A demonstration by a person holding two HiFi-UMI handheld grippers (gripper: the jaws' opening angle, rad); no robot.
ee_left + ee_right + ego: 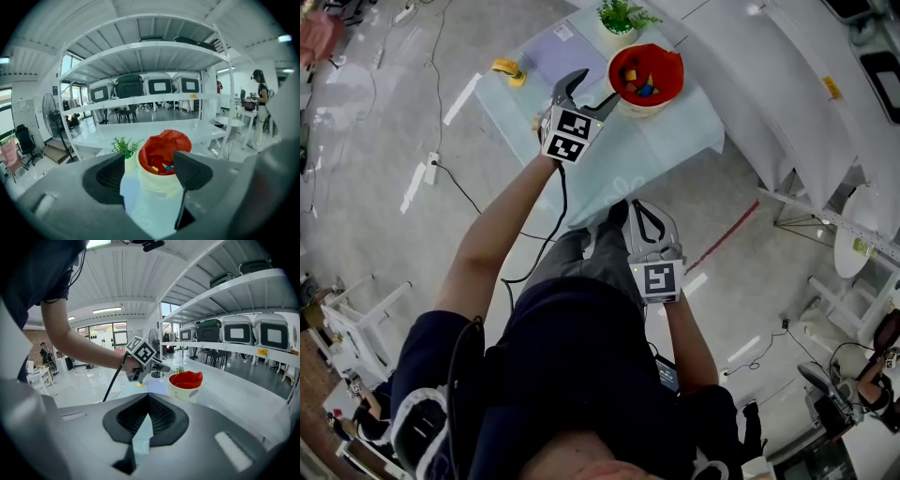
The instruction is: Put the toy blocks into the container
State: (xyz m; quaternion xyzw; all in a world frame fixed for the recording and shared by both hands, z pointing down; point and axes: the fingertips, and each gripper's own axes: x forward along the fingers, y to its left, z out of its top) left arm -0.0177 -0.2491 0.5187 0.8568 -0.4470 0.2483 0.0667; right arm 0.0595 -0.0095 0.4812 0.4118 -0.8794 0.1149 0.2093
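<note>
Sitting in a little pile inside the red-lined container [668, 82], the toy blocks [641, 87] are just ahead of my left claw [589, 92]. Its jaws stand wide apart, and they hold nothing. A small green plant [124, 147] stands just left of the container, as that claw sees it. My right claw [643, 221] hangs well behind the left one, off the table [675, 141], jaws pressed together and empty.

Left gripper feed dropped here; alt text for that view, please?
The left gripper, jaws open and empty, frames a cream container with a red liner, colourful toy blocks inside. A potted plant stands left of it on the pale table.
</note>
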